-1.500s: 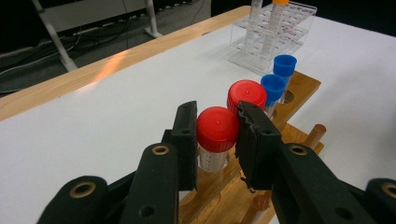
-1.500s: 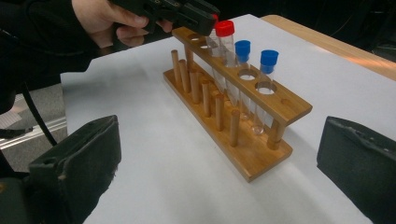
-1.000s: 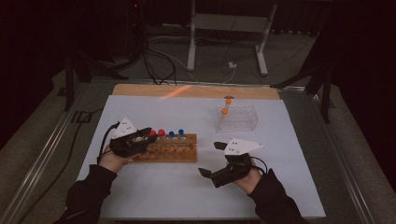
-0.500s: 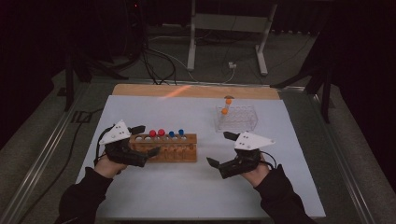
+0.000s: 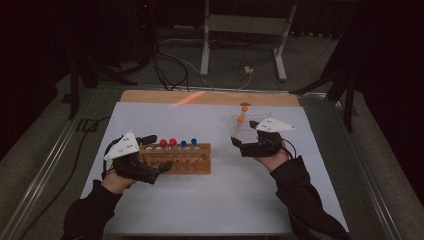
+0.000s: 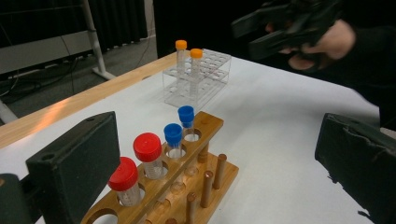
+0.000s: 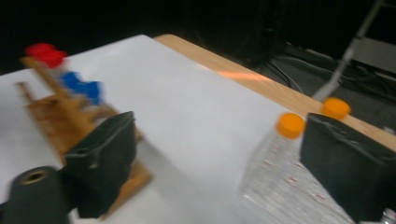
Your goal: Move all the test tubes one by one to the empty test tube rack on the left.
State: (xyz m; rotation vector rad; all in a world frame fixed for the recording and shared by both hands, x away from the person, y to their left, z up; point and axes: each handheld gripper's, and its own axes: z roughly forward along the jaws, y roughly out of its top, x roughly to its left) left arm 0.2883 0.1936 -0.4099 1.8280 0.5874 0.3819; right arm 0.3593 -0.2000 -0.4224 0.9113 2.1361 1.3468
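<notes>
Wooden rack (image 5: 175,157) lower left of centre in high view, holding red- and blue-capped tubes. Left gripper (image 5: 157,154) at its left end, jaws apart, nothing between, just opened. Right gripper (image 5: 239,135) right of centre beside clear rack (image 5: 239,127) with orange-capped tubes (image 7: 290,125), jaws apart, just closing a little, empty.

1. The room is dim; beyond the tabletop (image 5: 220,200) nearly everything sinks into black.
2. The white sheet on it is the brightest surface, evenly lit from above, with soft, short shadows.
3. An orange streak of light (image 5: 189,98) lies on the wooden strip at the far edge.
4. The left gripper view is sharp and well lit.
5. The right gripper view is smeared by motion; the wooden rack (image 7: 70,116) and caps blur.
</notes>
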